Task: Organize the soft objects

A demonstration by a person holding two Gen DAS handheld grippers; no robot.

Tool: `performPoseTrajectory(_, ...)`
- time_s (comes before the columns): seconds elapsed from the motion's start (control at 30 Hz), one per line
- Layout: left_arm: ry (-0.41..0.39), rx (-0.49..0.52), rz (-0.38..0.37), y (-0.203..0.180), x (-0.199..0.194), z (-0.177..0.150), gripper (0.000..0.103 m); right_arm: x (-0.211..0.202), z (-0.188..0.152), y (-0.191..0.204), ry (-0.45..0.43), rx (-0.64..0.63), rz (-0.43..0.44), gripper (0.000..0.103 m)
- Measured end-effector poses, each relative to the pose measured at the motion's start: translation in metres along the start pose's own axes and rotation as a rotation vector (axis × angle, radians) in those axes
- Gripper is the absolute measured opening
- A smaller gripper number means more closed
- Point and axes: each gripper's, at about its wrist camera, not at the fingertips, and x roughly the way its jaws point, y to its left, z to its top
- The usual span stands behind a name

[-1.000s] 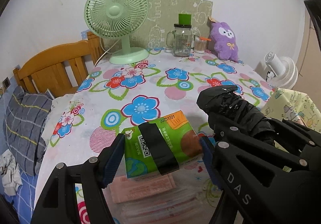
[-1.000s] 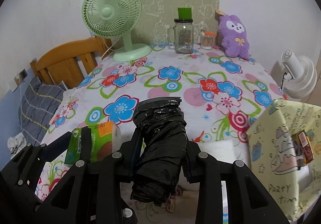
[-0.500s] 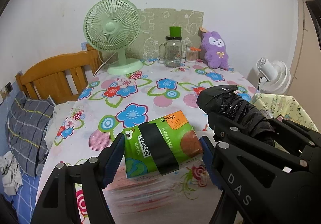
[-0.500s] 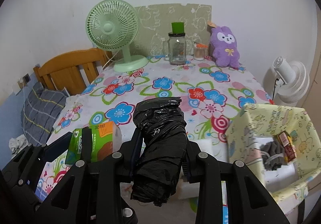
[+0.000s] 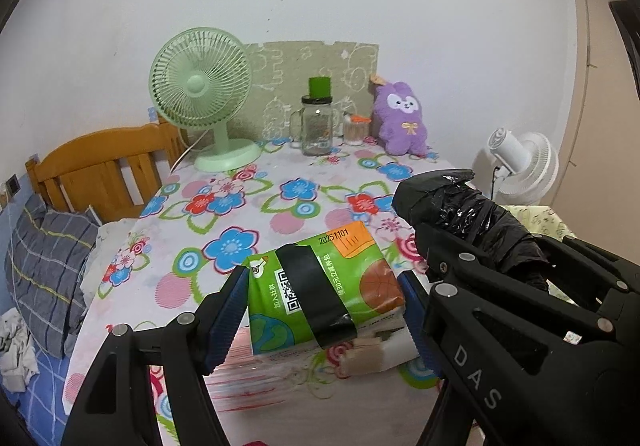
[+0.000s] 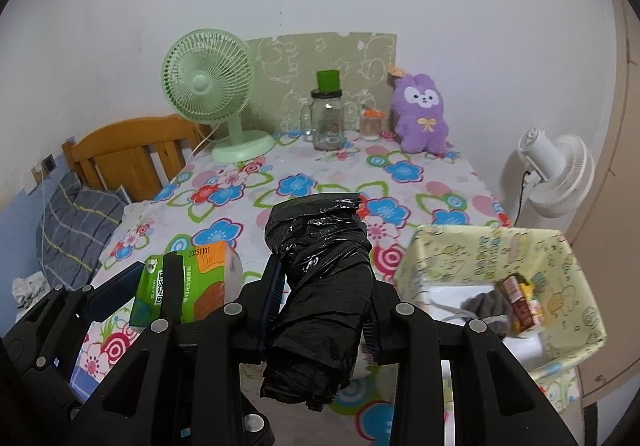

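Note:
My left gripper (image 5: 322, 304) is shut on a green tissue pack (image 5: 320, 292) with a black band and holds it above the floral table's near end. The pack also shows at the left of the right wrist view (image 6: 188, 288). My right gripper (image 6: 324, 306) is shut on a black plastic bag roll (image 6: 320, 286) and holds it up beside the left gripper. The roll shows at the right of the left wrist view (image 5: 468, 220). A yellow fabric bin (image 6: 560, 274) stands at the table's near right with a grey cloth (image 6: 486, 304) and a small packet inside.
At the table's far end stand a green fan (image 5: 202, 86), a glass jar (image 5: 318, 126) and a purple plush toy (image 5: 402, 116). A white fan (image 6: 554, 172) stands right of the table. A wooden chair (image 5: 100, 170) and a plaid pillow (image 5: 48, 262) lie left. Flat packets (image 5: 256, 378) lie below the pack.
Both grippers have risen and drawn back from the table with their loads. The yellow bin has come into fuller view on the right.

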Motion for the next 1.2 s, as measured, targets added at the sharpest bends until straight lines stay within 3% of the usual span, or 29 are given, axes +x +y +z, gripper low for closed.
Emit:
performPoseTrajectory(0.43,-0.036,0.027,-0.026,-0.039,-0.007,0.01,0.076,-0.023,0.004,-0.038,-0.041,0.017,-0.029,0.038)
performPoseTrajectory(1.2,-0.032,0.096,-0.106,-0.119,0.013,0.022,0.076,-0.025,0.003,-0.12,-0.05,0.083,-0.109,0.038)
